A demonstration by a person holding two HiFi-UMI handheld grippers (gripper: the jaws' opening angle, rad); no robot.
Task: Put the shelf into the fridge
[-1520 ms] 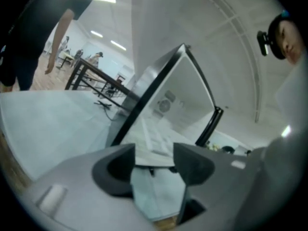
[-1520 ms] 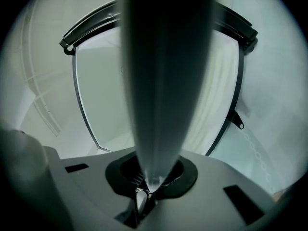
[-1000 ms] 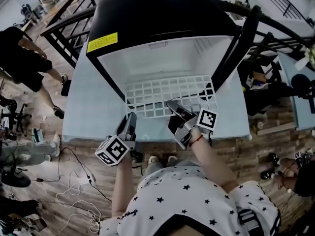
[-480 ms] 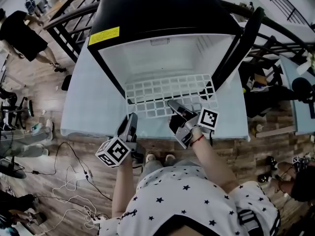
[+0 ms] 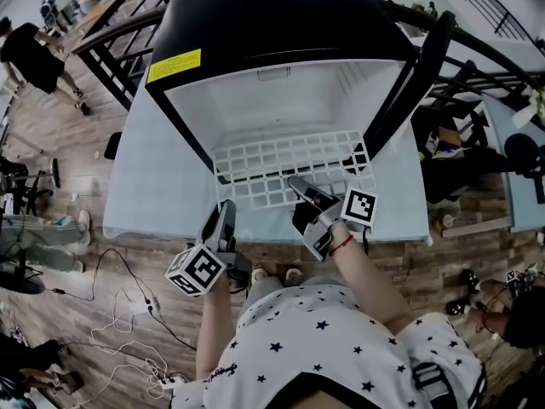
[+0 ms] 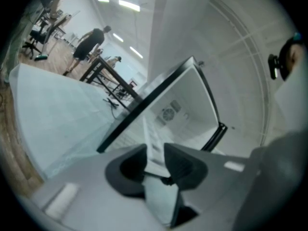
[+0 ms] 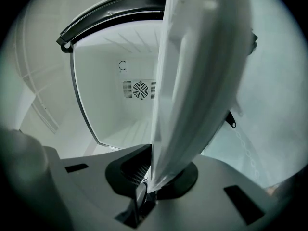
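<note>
A white grid shelf (image 5: 289,164) lies half inside the open white cavity of the black fridge (image 5: 255,24), with its near edge sticking out toward me. My left gripper (image 5: 226,208) has its jaws pressed on the shelf's front left corner; in the left gripper view the thin shelf edge (image 6: 154,141) stands between the pads (image 6: 180,165). My right gripper (image 5: 298,184) is shut on the front edge further right. The shelf (image 7: 202,71) fills the middle of the right gripper view and is pinched at its base by the right gripper (image 7: 154,177).
The fridge stands on a pale blue-white platform (image 5: 153,177), its black door (image 5: 426,58) swung open at the right. A fan vent (image 7: 140,89) marks the back wall. Black railings run behind; a person (image 5: 30,45) stands far left. Cables (image 5: 111,313) lie on the wood floor.
My left gripper has shifted slightly toward me and lower. The person at the far left has walked away toward the back. The shelf and right gripper have hardly moved.
</note>
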